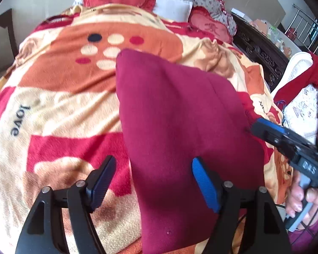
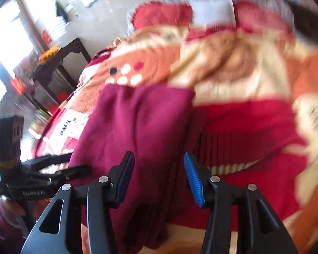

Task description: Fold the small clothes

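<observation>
We judge a fold just laid: the maroon garment (image 1: 176,114) lies on the blanket (image 1: 59,97); left gripper (image 1: 152,182) and right gripper (image 2: 159,177) gape, holding nothing; next, regrasp an edge.

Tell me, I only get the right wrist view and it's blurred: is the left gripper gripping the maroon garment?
Observer: No. In the left wrist view the left gripper stands open over the maroon garment, with its pads pressing nothing.
Operator: Where's the garment's edge under it?
Observer: Its left edge runs between the fingers. The dark finger is over the blanket.
Operator: Anything right of the bed?
Observer: A red cloth hangs over something white, beside the dark carved bed frame.
</observation>
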